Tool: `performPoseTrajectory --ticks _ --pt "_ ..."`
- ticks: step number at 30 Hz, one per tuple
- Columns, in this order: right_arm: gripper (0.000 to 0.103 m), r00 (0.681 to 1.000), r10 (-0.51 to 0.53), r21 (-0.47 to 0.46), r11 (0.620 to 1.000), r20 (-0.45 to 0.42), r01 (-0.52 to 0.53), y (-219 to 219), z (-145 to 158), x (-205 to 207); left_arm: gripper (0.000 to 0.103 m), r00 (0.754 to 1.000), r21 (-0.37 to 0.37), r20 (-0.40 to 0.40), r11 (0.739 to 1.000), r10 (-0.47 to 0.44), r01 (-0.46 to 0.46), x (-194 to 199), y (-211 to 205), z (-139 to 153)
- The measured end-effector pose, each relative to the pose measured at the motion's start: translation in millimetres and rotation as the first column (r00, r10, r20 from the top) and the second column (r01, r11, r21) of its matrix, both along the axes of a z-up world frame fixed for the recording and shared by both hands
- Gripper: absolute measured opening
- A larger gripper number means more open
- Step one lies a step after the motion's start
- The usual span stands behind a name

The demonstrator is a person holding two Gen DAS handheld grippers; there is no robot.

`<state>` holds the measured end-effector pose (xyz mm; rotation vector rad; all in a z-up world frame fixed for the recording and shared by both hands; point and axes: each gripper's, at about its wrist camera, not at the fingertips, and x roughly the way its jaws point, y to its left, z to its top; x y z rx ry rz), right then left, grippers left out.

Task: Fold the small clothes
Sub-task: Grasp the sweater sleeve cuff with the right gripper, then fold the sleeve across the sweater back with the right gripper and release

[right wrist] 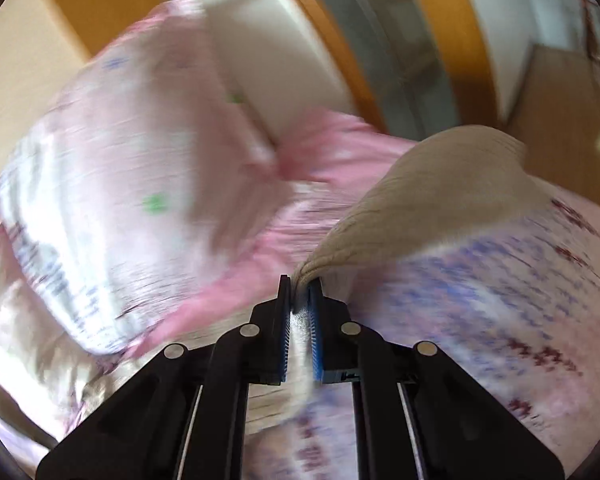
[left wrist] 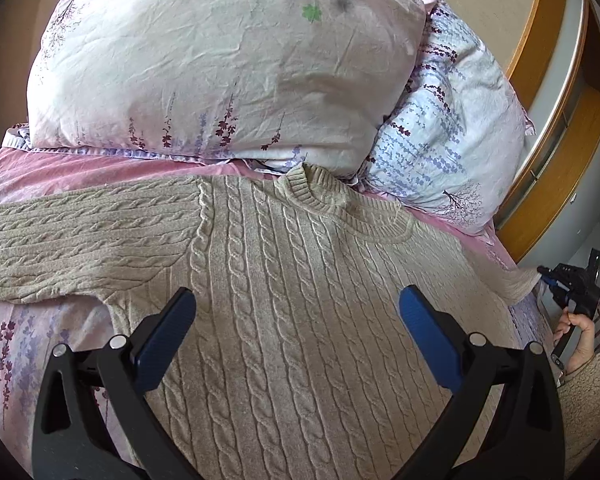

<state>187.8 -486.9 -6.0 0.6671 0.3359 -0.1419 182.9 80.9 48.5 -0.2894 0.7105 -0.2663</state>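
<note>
Now sweater (right wrist: 432, 184) edge between right claw (right wrist: 300, 292) pads.

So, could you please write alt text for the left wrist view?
A beige cable-knit sweater lies flat on a bed, neckline toward two floral pillows. The open left gripper hovers above its chest. At the right edge, a hand holds the right gripper.

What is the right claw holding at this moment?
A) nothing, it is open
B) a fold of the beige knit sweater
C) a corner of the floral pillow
B: in the right wrist view the right claw is shut on the beige cable-knit sweater.
</note>
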Motion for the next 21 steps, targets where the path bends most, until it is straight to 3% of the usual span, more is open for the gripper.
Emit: performPoseTrajectory --ticks 3,5,9,12,14,17,19,21 --pt "0.009 0.982 0.184 -0.101 0.979 0.045 -0.179 59 22 5 0.101 1.000 0.002 0.013 1.000 -0.004 0.004 0 -4 0" --pt "0.009 0.947 0.321 -0.151 0.937 0.022 -0.315 103 21 14 0.101 1.000 0.002 0.013 1.000 -0.013 0.013 -1 -7 -1" --pt "0.009 0.863 0.490 -0.182 0.843 -0.127 -0.506 175 -10 39 0.101 0.999 0.003 0.010 0.999 -0.035 0.035 -4 -13 -2" --pt "0.010 0.829 0.511 -0.161 0.820 -0.229 -0.550 197 -34 55 0.101 0.999 -0.003 0.006 0.999 -0.051 0.051 -5 -16 -3" --pt "0.012 0.823 0.522 -0.089 0.830 -0.225 -0.550 191 -39 57 0.101 0.998 -0.005 0.009 0.998 -0.064 0.064 -6 -17 -2" --pt "0.026 0.822 0.546 0.070 0.837 -0.165 -0.542 169 -35 57 0.101 0.997 -0.001 0.020 0.997 -0.071 0.071 -6 -18 -1" --pt "0.040 0.843 0.522 0.149 0.851 -0.129 -0.504 149 -35 54 0.101 0.997 -0.010 0.018 0.997 -0.071 0.072 -5 -17 -2" --pt "0.043 0.869 0.481 0.199 0.869 -0.116 -0.454 131 -37 50 0.101 0.997 -0.028 0.012 0.997 -0.071 0.071 -5 -15 -3"
